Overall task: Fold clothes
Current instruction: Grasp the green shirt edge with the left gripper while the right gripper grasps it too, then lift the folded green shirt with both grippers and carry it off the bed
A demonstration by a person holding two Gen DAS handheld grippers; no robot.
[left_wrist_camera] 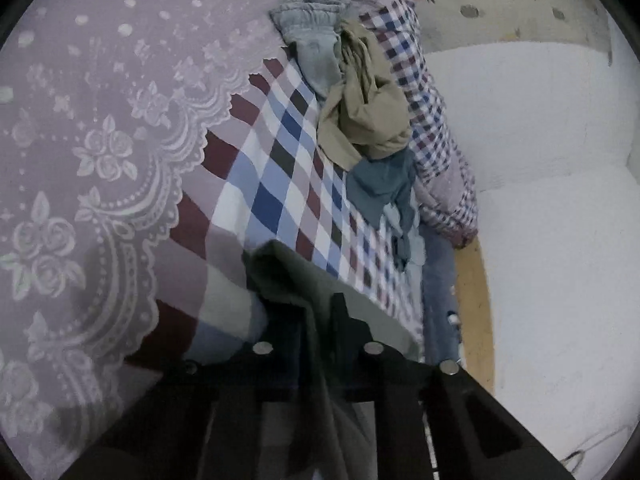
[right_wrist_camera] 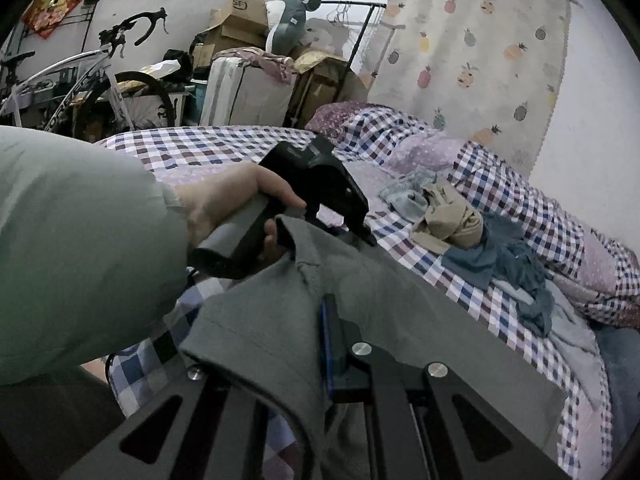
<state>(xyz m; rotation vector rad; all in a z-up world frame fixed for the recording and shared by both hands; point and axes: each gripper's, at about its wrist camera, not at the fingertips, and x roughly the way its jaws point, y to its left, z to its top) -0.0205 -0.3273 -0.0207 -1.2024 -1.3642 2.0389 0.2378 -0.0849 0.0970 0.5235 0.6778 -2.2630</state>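
A grey-green shirt [right_wrist_camera: 380, 292] is stretched above the checked bedsheet [left_wrist_camera: 280, 168] between both grippers. My left gripper [left_wrist_camera: 320, 312] is shut on one edge of the grey-green shirt [left_wrist_camera: 288, 276], whose cloth hangs between the fingers. My right gripper [right_wrist_camera: 320, 320] is shut on the shirt near its collar, and fabric drapes over the left finger. The left gripper [right_wrist_camera: 360, 236] also shows in the right wrist view, held by a hand [right_wrist_camera: 232, 200]. Farther along the bed lie a light grey garment [left_wrist_camera: 316, 48], a tan one [left_wrist_camera: 360, 116] and a blue-grey one [left_wrist_camera: 384, 188] in a loose pile.
A lilac lace-patterned cover [left_wrist_camera: 80, 140] lies left of the checked sheet. A rolled checked quilt [right_wrist_camera: 560, 220] runs along the wall side. A bicycle [right_wrist_camera: 80, 88], stacked boxes [right_wrist_camera: 240, 20] and a clothes rail [right_wrist_camera: 360, 32] stand beyond the bed. A pineapple-print curtain [right_wrist_camera: 480, 60] hangs behind.
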